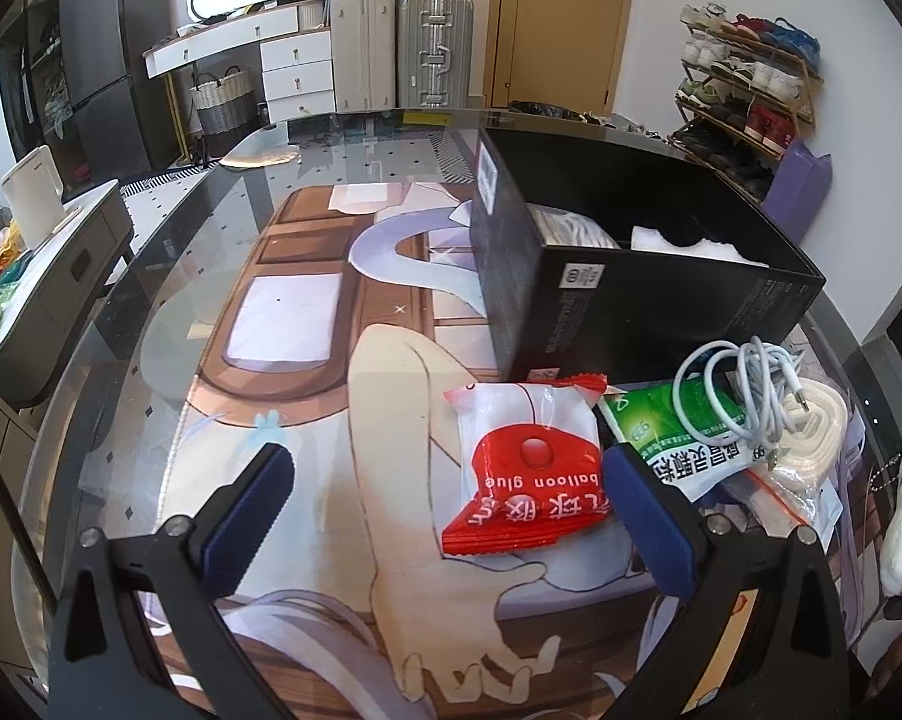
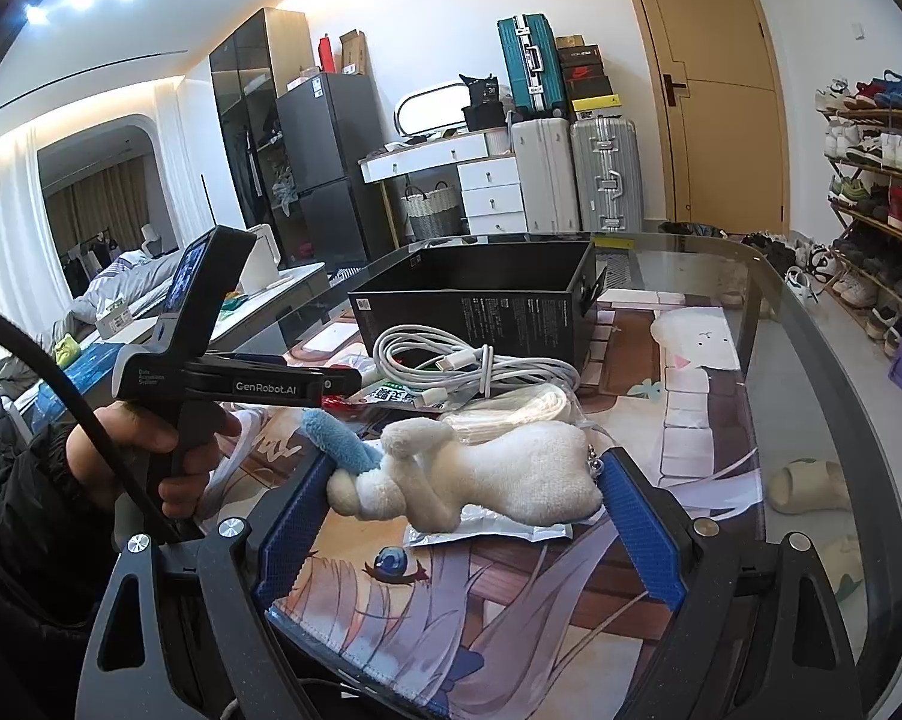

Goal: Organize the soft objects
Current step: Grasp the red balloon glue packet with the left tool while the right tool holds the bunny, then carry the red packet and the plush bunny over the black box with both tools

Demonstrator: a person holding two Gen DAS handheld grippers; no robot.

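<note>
- Glass-topped table (image 1: 168, 276) with a printed mat carried the clutter.
- Plush toy (image 2: 493, 474) lay between the right claw's (image 2: 469, 516) wide blue pads, seemingly touching both; a firm grip was unclear.
- Red packet (image 1: 526, 468) sat between the left claw's (image 1: 451, 516) open jaws, ungripped.
- Black box (image 1: 631, 276) beyond already held white items; green packet (image 1: 685, 438), cable (image 1: 745, 390) and toy probably remained.

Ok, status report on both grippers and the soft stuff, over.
Left gripper open over red balloon-glue packet. Right gripper closed around white plush rabbit. Black box beyond, white cable coil in front.
</note>
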